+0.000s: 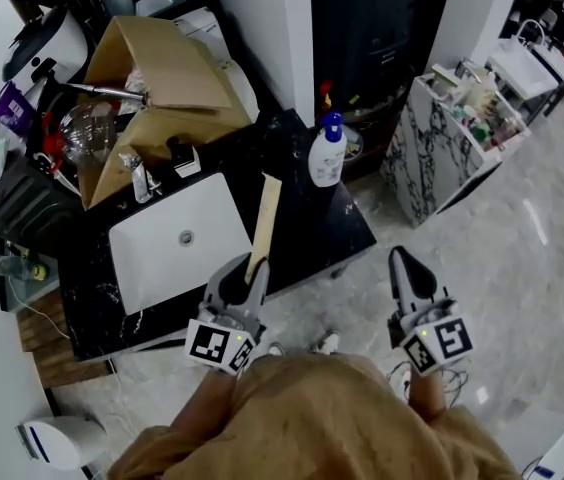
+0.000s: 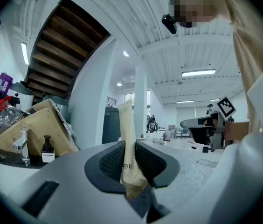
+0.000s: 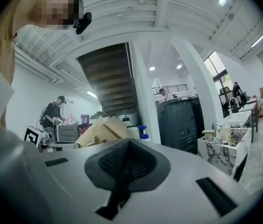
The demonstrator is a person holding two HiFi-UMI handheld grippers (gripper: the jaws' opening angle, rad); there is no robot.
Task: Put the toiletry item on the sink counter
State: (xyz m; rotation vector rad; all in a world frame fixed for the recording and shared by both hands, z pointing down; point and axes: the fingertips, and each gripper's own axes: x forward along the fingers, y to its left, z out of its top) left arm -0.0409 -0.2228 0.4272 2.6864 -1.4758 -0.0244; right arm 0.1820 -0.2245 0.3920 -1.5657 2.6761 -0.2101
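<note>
A long beige toiletry tube (image 1: 264, 223) stands clamped in my left gripper (image 1: 247, 278), its top reaching over the black sink counter (image 1: 322, 230) beside the white basin (image 1: 177, 238). In the left gripper view the tube (image 2: 128, 139) rises upright between the dark pads, which press on its lower end. My right gripper (image 1: 409, 273) hangs over the marble floor to the right of the counter, jaws together with nothing in them; in its own view the pads (image 3: 128, 164) meet.
A white pump bottle with blue top (image 1: 327, 153) stands on the counter's back right. A faucet (image 1: 138, 178) and small dark dispenser (image 1: 184, 156) sit behind the basin. Cardboard boxes (image 1: 157, 78) lie behind. A marble-patterned cart (image 1: 447, 138) stands to the right.
</note>
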